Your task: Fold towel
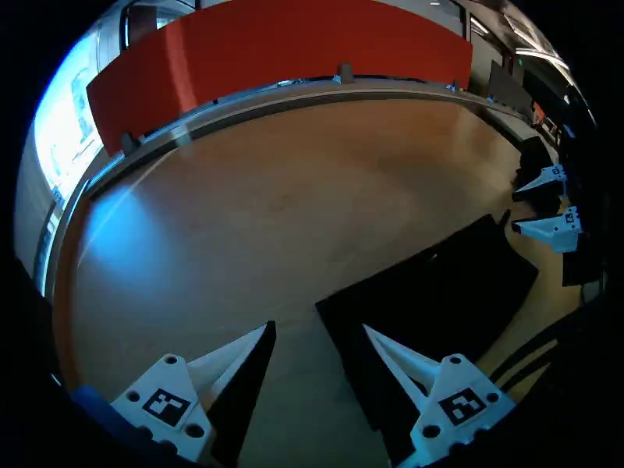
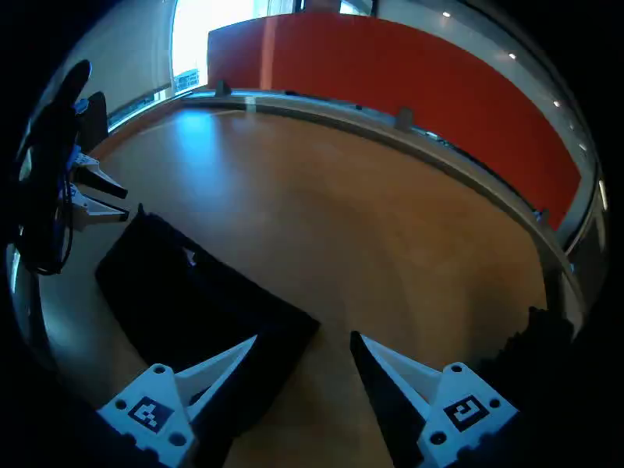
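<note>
In the left gripper view, we saw the left gripper [image 1: 316,331] at 6 o'clock. Its jaws were spread wide, with nothing between them but the bare wooden table [image 1: 257,218]. The black towel [image 1: 437,296] lay flat on the wood toward 4 o'clock, one corner reaching under the finger on that side. We could not tell whether finger and cloth touched. At 3 o'clock the right gripper [image 1: 516,207] sat just past the towel's far edge, its fingers apart. A red partition [image 1: 281,47] ran behind the table at 12 o'clock.

In the right gripper view, the right gripper [image 2: 304,339] stood at 6 o'clock, jaws likewise parted and holding nothing. The towel [image 2: 195,288] lay toward 8 o'clock, its corner passing beneath the finger on that side. At 9 o'clock we found the left gripper [image 2: 125,203], fingers apart, beside the towel's far corner and held by a hand [image 2: 47,156] in shadow.
</note>
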`<action>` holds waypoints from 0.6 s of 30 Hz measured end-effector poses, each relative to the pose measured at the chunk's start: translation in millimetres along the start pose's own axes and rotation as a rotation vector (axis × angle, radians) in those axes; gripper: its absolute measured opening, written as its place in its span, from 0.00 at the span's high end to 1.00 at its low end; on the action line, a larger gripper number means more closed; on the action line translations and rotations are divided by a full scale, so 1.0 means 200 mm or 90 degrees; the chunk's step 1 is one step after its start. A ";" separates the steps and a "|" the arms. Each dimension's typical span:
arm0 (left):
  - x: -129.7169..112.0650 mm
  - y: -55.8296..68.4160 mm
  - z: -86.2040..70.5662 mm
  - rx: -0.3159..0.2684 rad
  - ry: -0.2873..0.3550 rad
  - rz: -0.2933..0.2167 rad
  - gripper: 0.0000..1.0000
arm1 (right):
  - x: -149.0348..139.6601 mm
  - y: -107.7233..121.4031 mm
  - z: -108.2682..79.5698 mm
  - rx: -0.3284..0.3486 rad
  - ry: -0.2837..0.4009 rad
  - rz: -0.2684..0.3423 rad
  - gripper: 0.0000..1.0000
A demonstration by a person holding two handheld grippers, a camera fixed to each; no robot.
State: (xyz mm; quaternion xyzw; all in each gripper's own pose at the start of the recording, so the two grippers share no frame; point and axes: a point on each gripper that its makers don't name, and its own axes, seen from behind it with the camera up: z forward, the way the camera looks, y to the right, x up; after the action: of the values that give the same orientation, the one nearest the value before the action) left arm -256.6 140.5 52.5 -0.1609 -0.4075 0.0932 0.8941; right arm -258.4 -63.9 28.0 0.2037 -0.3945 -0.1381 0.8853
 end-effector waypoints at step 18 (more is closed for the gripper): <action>-0.03 0.05 -0.08 -0.012 0.009 -0.021 0.04 | -0.02 -0.03 -0.13 0.005 0.020 -0.003 0.01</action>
State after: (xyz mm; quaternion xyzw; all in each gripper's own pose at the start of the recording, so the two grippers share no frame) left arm -248.5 143.8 34.0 -0.1636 -0.4043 0.0735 0.8969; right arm -242.5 -61.2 6.5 0.2104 -0.3804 -0.1352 0.8904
